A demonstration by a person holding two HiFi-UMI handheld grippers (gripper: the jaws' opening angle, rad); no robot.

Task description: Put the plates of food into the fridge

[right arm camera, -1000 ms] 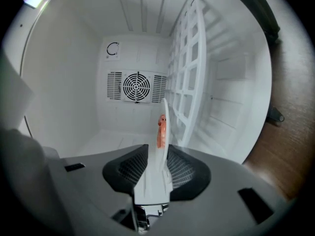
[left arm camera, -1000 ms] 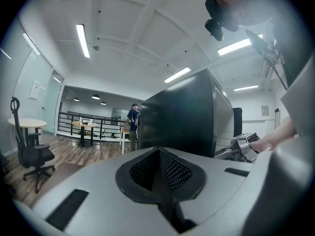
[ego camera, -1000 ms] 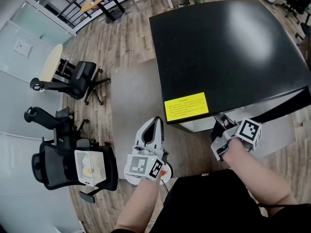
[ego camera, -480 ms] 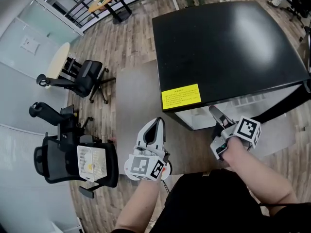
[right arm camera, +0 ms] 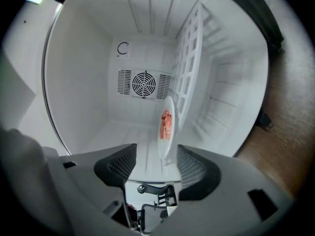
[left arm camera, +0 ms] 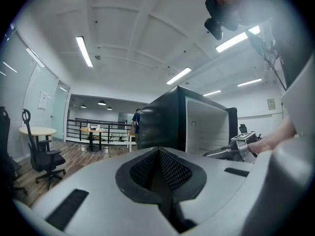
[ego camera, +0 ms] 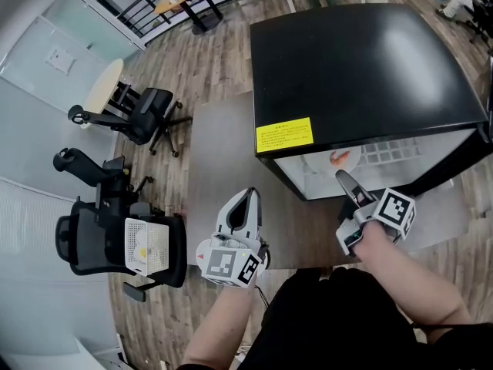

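Plate [right arm camera: 169, 149] loose between right gripper's [right arm camera: 157, 156] just-opened fingers [right arm camera: 119, 165]

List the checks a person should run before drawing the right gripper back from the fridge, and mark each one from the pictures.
1. Plate lies on the wire shelf inside the fridge: ok.
2. Food sits on the plate: ok.
3. Right gripper has let go: ok. Its jaws have just been opening; the plate's near rim shows in the gap, but the pads do not press it.
4. Left gripper is shut, empty and outside the fridge: ok.
5. Fridge closed: not ok, its inside stands open.
6. Other plates waiting: cannot tell, none in view.
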